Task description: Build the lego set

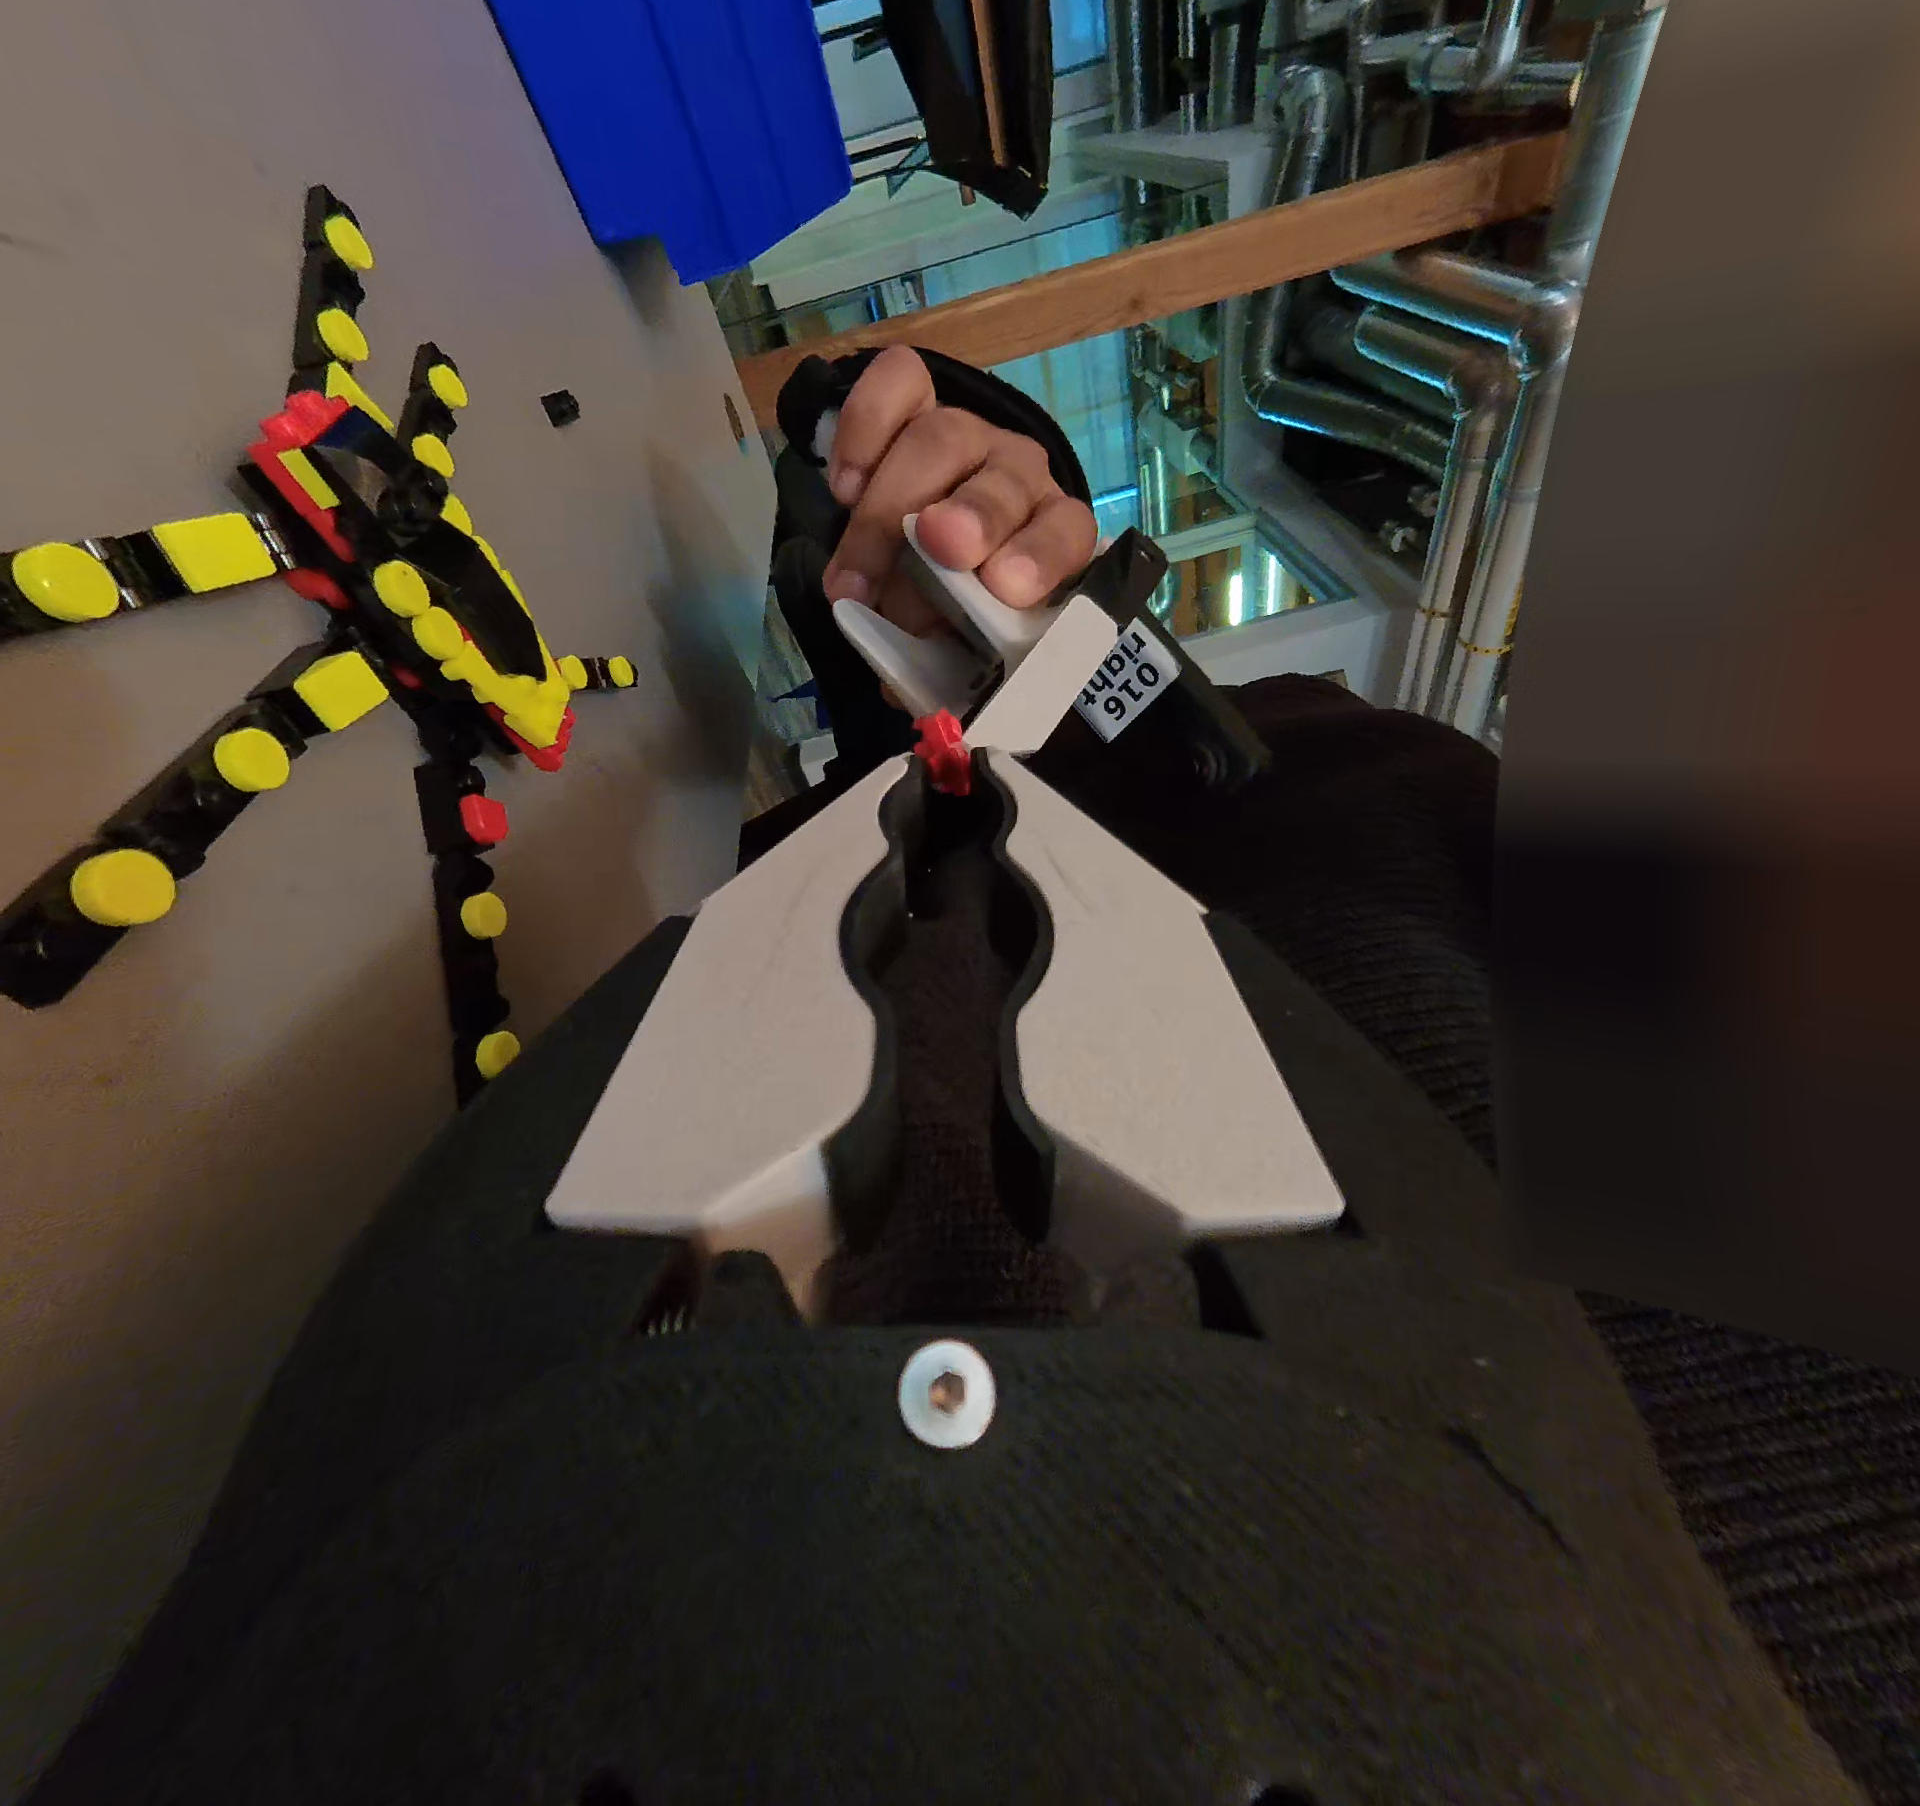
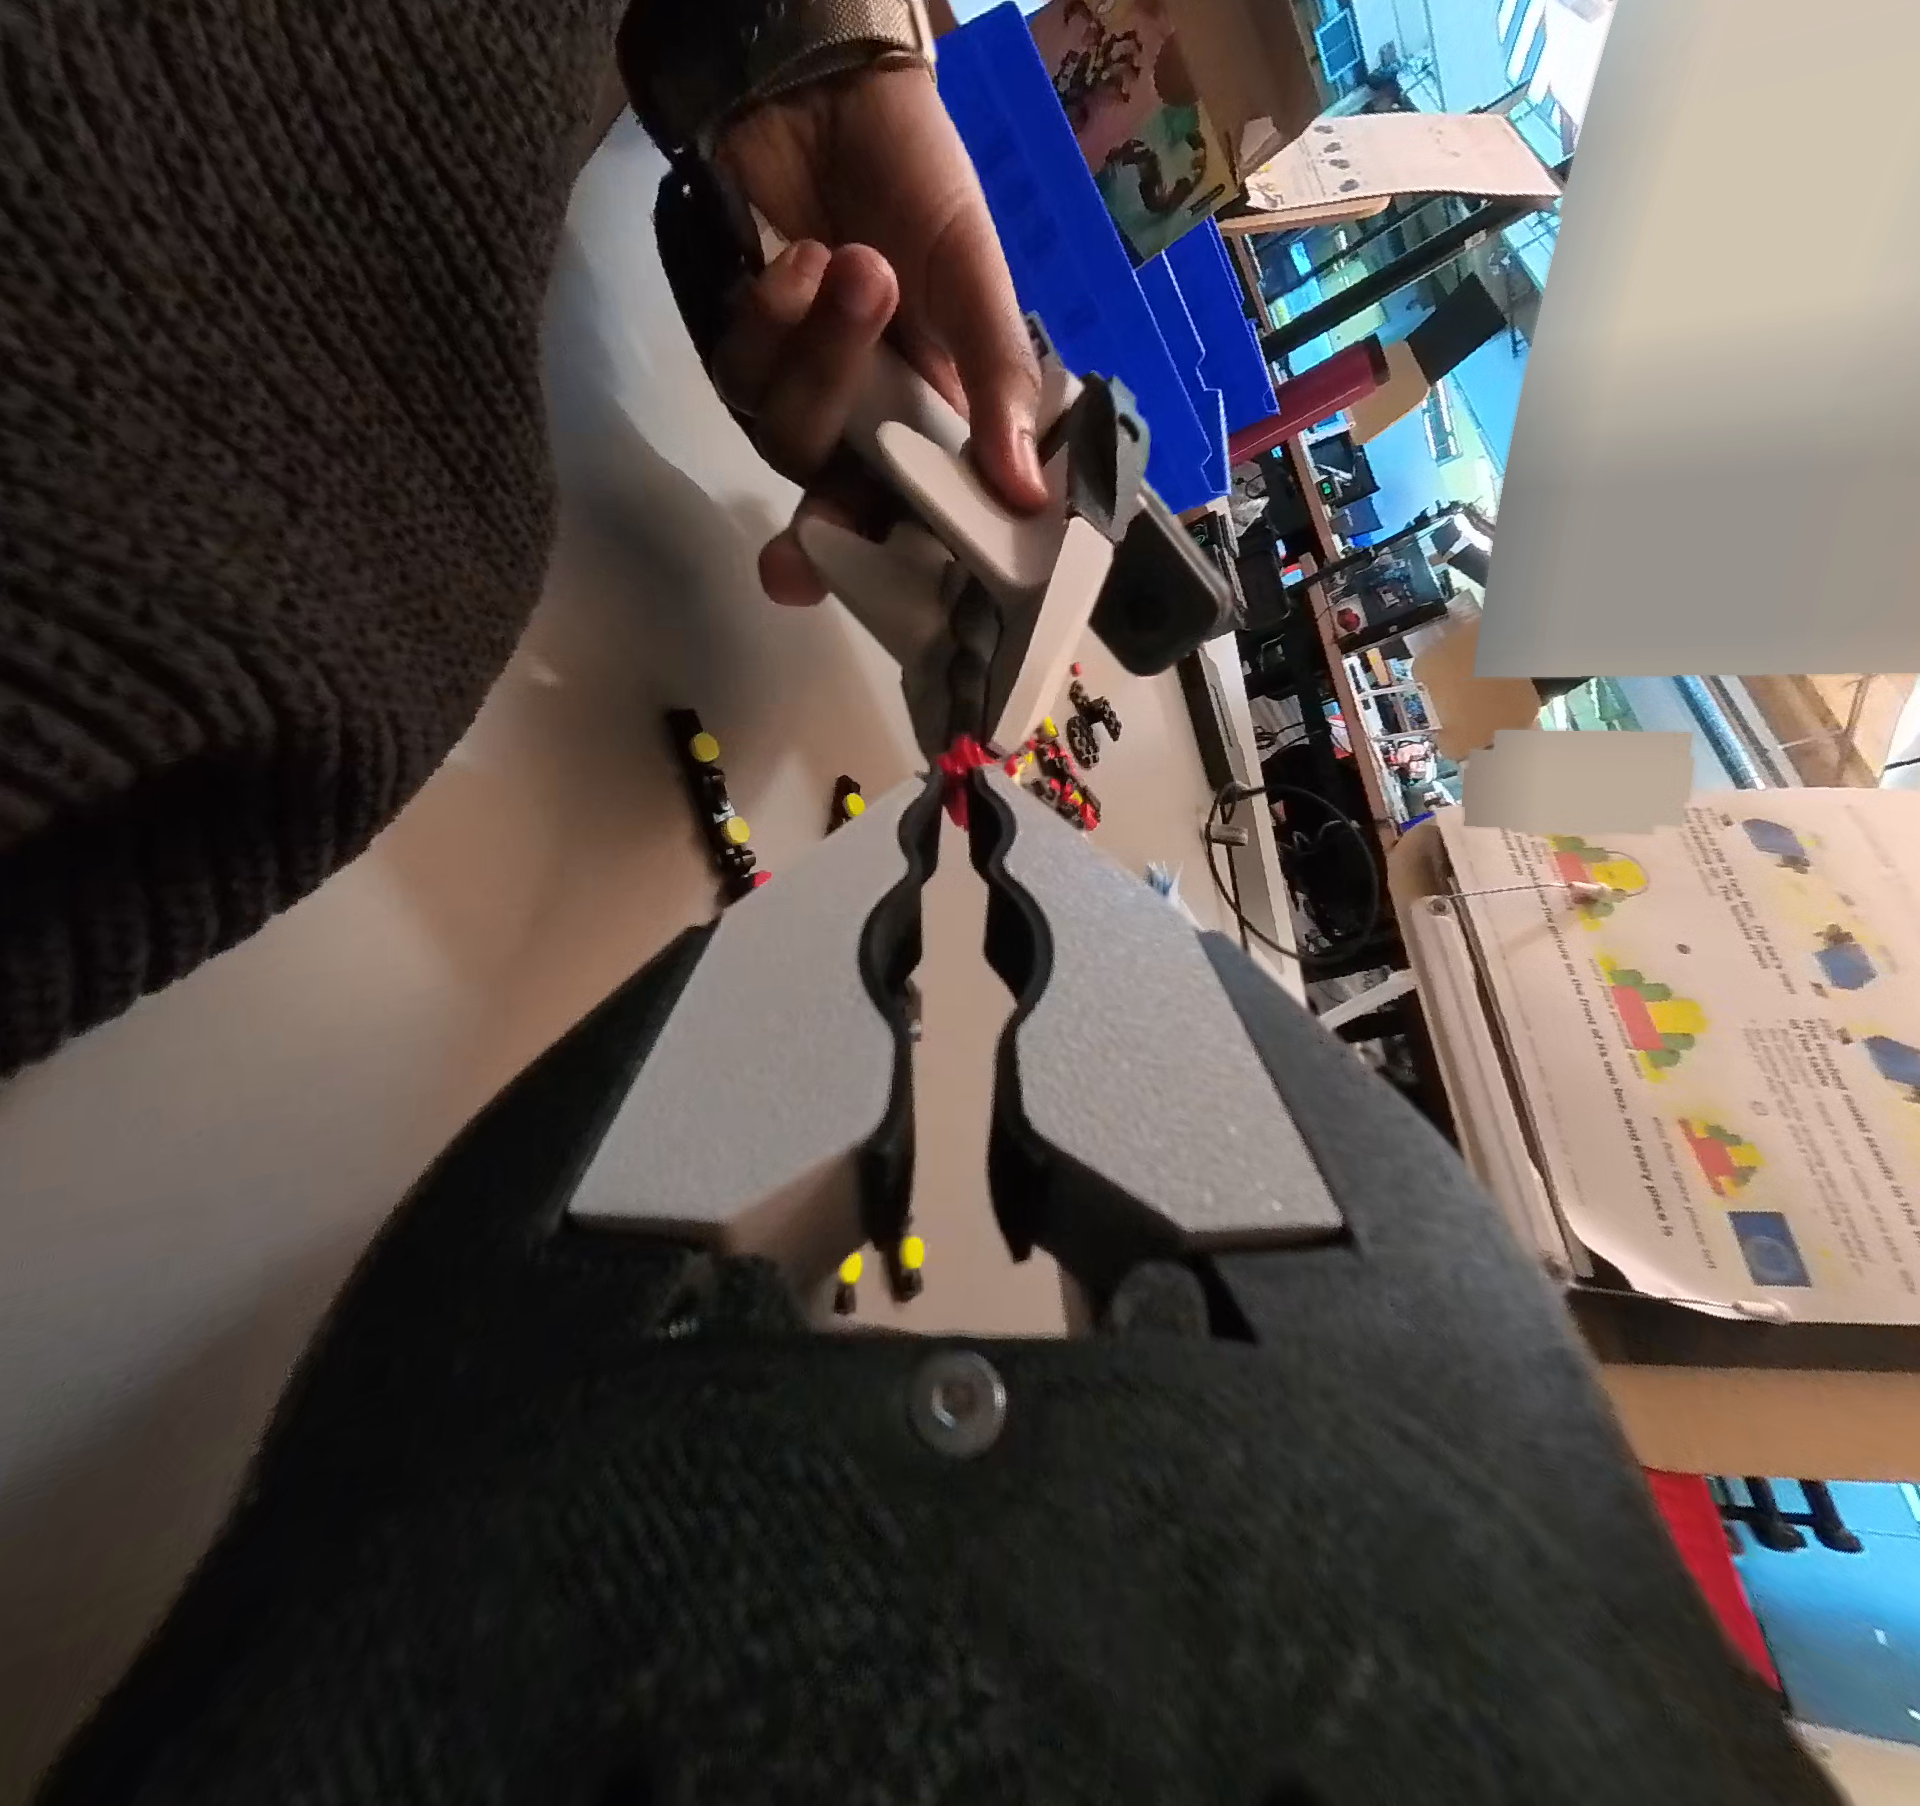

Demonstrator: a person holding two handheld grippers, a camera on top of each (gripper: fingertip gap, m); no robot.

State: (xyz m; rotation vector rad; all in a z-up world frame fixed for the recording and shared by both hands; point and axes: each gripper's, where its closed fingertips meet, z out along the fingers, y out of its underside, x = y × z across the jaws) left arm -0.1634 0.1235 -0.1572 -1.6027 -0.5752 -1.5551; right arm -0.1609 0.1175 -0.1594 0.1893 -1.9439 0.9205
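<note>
A small red lego piece (image 1: 943, 740) is pinched between both gripper tips, held in the air. My left gripper (image 1: 943, 769) is shut on it, and a thin dark part runs back between its pads. My right gripper (image 2: 958, 792) meets it tip to tip, shut on the same red piece (image 2: 961, 769). In the left wrist view the right gripper (image 1: 977, 712) comes in from above, held by a hand. The black, yellow and red lego model (image 1: 395, 593), with long studded legs, lies on the table to the left.
Blue bins (image 2: 1091, 302) and a lego box (image 2: 1153, 94) stand at the table's far side. Loose bricks (image 2: 1070, 759) lie behind the tips. An instruction sheet (image 2: 1662, 1029) is at the right. A small black brick (image 1: 559, 406) lies near the model. A dark knitted sleeve (image 2: 260, 406) fills the left.
</note>
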